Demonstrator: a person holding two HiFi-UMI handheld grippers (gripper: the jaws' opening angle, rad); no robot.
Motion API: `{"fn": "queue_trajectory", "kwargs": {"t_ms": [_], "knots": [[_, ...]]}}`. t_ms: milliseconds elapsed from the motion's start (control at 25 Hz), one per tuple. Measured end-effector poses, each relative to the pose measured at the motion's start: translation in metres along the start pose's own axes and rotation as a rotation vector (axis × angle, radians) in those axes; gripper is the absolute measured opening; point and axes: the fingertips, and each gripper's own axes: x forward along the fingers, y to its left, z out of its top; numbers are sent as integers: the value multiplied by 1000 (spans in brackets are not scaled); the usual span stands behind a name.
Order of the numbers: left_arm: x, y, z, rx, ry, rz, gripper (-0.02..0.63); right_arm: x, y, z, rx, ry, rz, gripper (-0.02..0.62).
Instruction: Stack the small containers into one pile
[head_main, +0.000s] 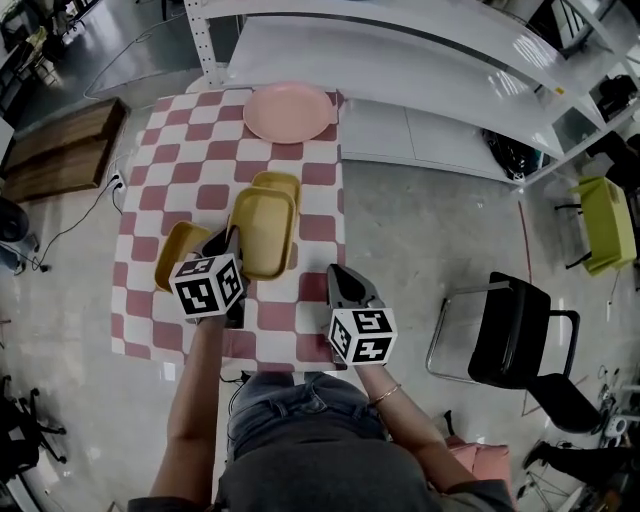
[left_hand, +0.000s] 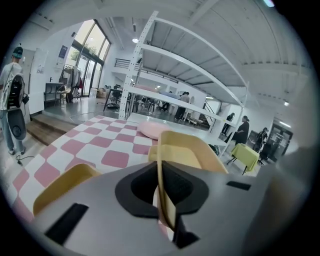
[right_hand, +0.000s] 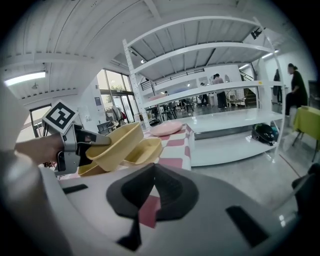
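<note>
Three yellow containers are over the pink-and-white checkered table (head_main: 205, 160). My left gripper (head_main: 232, 248) (left_hand: 162, 175) is shut on the near rim of one yellow container (head_main: 263, 232) (left_hand: 190, 145) (right_hand: 112, 145), which hangs tilted above the table. A second container (head_main: 277, 184) (right_hand: 145, 150) lies just beyond it, partly hidden under it. The third container (head_main: 178, 256) (left_hand: 65, 182) rests to the left of that gripper. My right gripper (head_main: 343, 280) (right_hand: 152, 172) is over the table's near right corner, shut with nothing in it.
A pink plate (head_main: 288, 111) (left_hand: 152, 129) (right_hand: 167, 128) sits at the far edge of the table. White shelving (head_main: 430, 60) runs beyond and to the right. A black chair (head_main: 515, 330) stands on the floor at the right.
</note>
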Motion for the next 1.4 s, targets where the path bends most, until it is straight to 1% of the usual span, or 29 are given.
{"fn": "queue_trajectory", "kwargs": {"t_ms": [280, 440, 960, 1400], "knots": [[36, 5, 21, 12, 4, -43, 26, 17, 6, 2, 18, 1, -53, 11], [54, 8, 27, 16, 11, -61, 26, 26, 10, 5, 7, 6, -71, 11], [97, 9, 21, 22, 59, -78, 26, 49, 11, 9, 4, 24, -122, 11], [110, 15, 7, 34, 103, -63, 26, 57, 7, 2, 10, 57, -129, 11]]}}
